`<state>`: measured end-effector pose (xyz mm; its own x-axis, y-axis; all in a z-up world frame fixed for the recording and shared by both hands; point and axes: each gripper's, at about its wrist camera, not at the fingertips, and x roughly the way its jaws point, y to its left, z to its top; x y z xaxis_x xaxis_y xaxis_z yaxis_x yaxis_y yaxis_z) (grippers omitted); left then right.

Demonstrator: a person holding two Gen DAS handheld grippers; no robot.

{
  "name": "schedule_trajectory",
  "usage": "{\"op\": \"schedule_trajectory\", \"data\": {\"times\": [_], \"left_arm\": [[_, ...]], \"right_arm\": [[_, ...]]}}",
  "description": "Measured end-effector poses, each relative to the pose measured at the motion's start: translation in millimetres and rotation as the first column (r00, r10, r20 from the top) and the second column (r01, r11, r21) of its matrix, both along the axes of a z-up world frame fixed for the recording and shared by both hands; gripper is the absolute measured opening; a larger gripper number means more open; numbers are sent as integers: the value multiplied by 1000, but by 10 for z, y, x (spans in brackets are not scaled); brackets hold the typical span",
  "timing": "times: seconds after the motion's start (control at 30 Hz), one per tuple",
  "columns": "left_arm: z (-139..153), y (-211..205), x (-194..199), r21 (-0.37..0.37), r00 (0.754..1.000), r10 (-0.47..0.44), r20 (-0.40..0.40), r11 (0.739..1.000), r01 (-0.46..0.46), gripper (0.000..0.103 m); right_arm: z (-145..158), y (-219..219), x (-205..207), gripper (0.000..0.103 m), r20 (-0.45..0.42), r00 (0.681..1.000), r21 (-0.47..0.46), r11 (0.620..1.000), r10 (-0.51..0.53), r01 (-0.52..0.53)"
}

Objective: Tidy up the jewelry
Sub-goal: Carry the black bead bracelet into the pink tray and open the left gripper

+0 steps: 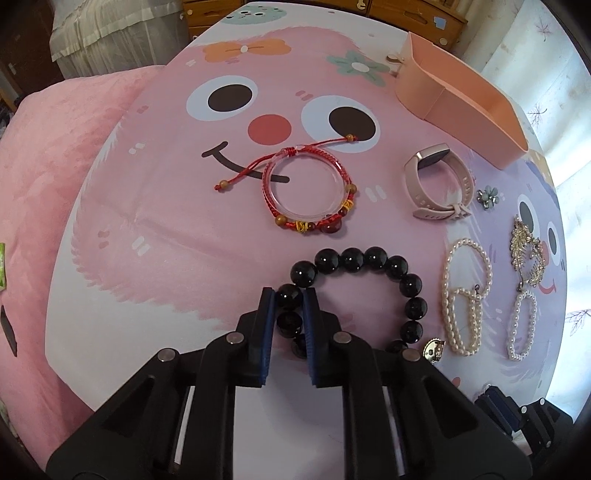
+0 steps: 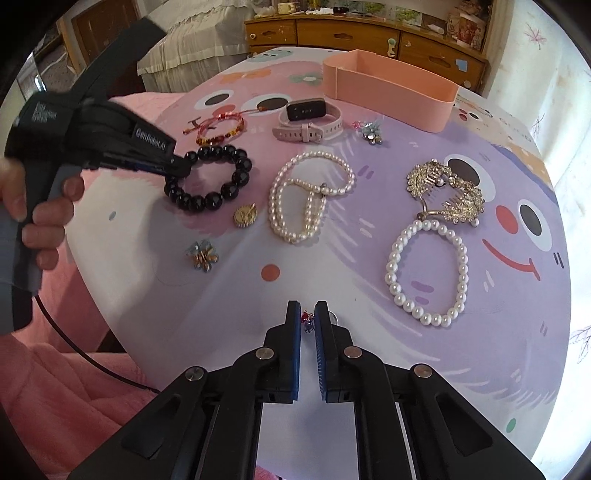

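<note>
black bead bracelet (image 1: 354, 295) between left tool (image 1: 289, 295) pads, on table

watch (image 2: 306, 120) behind pearls (image 2: 310, 195), box (image 2: 391, 94) behind watch

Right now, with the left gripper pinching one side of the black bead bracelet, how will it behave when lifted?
Black bead bracelet: likely droops from the left gripper, being separate strung beads. Glossy round beads may slip between the pads. Probably heavy for its size.

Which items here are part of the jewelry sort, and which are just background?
Job: black bead bracelet in left gripper; small red charm in right gripper; pink tray; pearl strands; red cord bracelet; pink watch; gold hair comb.

Background: wooden dresser; pink blanket.
</note>
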<state>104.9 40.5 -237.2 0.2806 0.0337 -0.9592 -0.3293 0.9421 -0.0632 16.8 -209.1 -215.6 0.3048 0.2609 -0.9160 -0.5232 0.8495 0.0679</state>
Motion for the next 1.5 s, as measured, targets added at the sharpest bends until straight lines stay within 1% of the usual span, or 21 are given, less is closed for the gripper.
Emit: {"op": "schedule_trajectory", "data": {"times": [0.13,0.17,0.33,0.47,0.53,0.6,0.63,0.7,0.8,0.87,0.9,0.93,1.0,1.13,1.2,1.23,1.3,1.33,1.4,1.43,1.5], "left_arm": [[183,-110,-74,7,999,-30,32,1000,30,12],[259,-114,-80,3,998,-44,53,999,44,12],[595,-125,-86,-36,988,-91,126,995,96,12],[950,-207,-67,-52,967,-161,195,983,174,12],[1108,-280,21,-38,951,-213,226,973,227,12],[1313,-350,94,-1,914,-282,293,956,295,12],[1375,-370,133,13,902,-300,312,950,312,12],[1538,-426,247,46,866,-346,361,934,354,12],[1681,-481,460,36,837,-364,408,923,384,12],[1769,-497,661,10,809,-359,465,916,401,12],[1789,-523,735,7,801,-357,480,915,404,12],[1814,-539,852,3,788,-354,503,913,408,12],[1814,-589,1051,8,777,-354,521,912,410,12],[1762,-698,1468,1,773,-350,529,911,412,12],[1706,-745,1683,5,771,-358,527,908,418,12],[1676,-773,1758,10,773,-361,521,909,418,12],[1580,-801,1946,10,794,-360,490,913,408,12],[1539,-816,1980,0,800,-358,481,913,408,12],[1439,-812,2115,-25,824,-342,452,918,395,12],[1411,-810,2109,-30,832,-334,444,922,386,12],[1329,-766,2176,-47,854,-306,421,933,357,15]], "right_arm": [[173,19,102,7,19,999,32,999,-26,25],[228,21,143,7,24,999,48,998,-34,33],[526,59,376,7,80,993,79,994,-85,79],[801,100,565,7,150,982,101,990,-117,103],[911,152,697,7,175,975,111,987,-135,117],[1022,183,807,7,201,966,124,983,-161,138],[1077,181,868,7,208,962,134,979,-179,153],[1176,189,1023,7,209,951,176,965,-228,193],[1287,170,1210,7,216,936,226,947,-279,230],[1341,179,1356,7,247,923,227,943,-296,242],[1356,191,1427,7,260,916,229,941,-304,247],[1368,192,1498,7,268,912,232,939,-311,252],[1375,209,1646,7,285,902,233,936,-325,264],[1330,240,1991,7,291,892,222,932,-345,288],[1283,236,2184,7,271,890,236,921,-368,309],[1245,209,2309,7,246,891,253,913,-381,321],[1170,153,2499,7,213,885,270,895,-415,355],[1134,136,2588,8,206,879,268,889,-429,371],[1057,128,2702,10,189,873,262,880,-450,396],[1014,119,2740,14,176,873,262,876,-455,404],[933,63,2771,50,166,867,261,869,-469,420]]}}
